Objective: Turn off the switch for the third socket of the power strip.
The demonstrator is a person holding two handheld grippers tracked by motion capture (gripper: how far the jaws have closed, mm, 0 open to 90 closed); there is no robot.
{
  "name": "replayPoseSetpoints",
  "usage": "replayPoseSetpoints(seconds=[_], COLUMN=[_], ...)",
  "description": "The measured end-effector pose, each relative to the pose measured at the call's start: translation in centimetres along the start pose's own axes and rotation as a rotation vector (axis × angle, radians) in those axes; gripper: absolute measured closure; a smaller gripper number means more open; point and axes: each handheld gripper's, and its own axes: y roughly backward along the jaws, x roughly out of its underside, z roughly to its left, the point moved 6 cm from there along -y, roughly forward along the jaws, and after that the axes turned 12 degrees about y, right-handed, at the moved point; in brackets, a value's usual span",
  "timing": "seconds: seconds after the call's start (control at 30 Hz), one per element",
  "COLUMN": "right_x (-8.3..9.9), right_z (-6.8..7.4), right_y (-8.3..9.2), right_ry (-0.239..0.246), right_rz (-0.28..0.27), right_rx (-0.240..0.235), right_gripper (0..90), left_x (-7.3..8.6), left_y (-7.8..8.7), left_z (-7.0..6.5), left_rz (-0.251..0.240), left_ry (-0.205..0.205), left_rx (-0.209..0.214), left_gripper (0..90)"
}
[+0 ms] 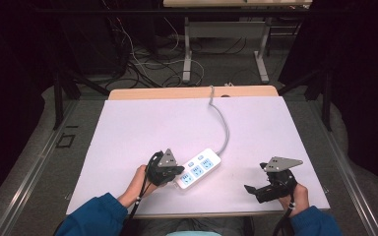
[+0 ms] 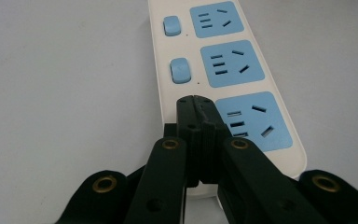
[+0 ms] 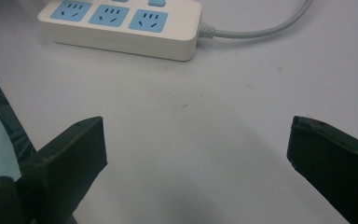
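I judge the job as pressing the rocker switches on the white plastic power strip with three blue socket faces (image 1: 198,168), and I'd put it at the early-to-mid stage; my left gripper (image 2: 195,100) has its jaws pinched fully together w/ nothing between them, tips sitting over the strip's near end, right where the nearest blue switch should be; that switch is hidden under the tips, so I can't tell if it's touched or pressed yet. The two other small blue rocker switches (image 2: 180,70) farther along look untouched; those are prob. what's left.

My right gripper (image 3: 196,135) is spread wide, empty, hovering over bare white tabletop (image 3: 223,107), well apart from the strip.

The strip lies flat near the table's front-centre, angled diagonally, just beside my left hand (image 1: 139,181); its grey cable (image 1: 222,123) runs off toward the far edge. Body is cream-white, rounded corners; sockets in a row, switches alongside one long edge; no plugs inserted.
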Motion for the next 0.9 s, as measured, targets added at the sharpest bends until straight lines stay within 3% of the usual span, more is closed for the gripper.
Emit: replayPoseSetpoints(seconds=[0.07, 0.23, 0.43, 0.47, 0.5, 0.9], right_x=[-0.01, 0.02, 0.01, 0.02, 0.0, -0.01], right_z=[0.0, -0.04, -0.04, -0.03, -0.03, -0.06], right_y=[0.0, -0.02, -0.02, 0.01, -0.04, -0.08], right_ry=[0.0, 0.007, 0.003, 0.005, 0.004, 0.003], right_rz=[-0.001, 0.004, -0.002, 0.004, -0.002, -0.007], right_rx=[0.001, -0.004, 0.0, -0.003, 0.0, 0.001], right_gripper=[4.3, 4.4, 4.4, 4.3, 4.4, 4.3], left_x=[0.03, 0.06, 0.03, 0.04, -0.16, -0.17], left_y=[-0.03, 0.01, -0.08, -0.01, 0.13, 0.15], left_z=[-0.13, -0.31, -0.48, -0.38, -0.51, -0.46], left_rz=[-0.001, 0.0, -0.016, -0.007, -0.031, -0.024], left_ry=[0.009, -0.035, -0.019, -0.037, -0.014, -0.01], left_rx=[0.003, -0.019, -0.024, -0.027, -0.022, -0.02], left_gripper=[90.0, 90.0, 90.0, 90.0, 90.0, 90.0])
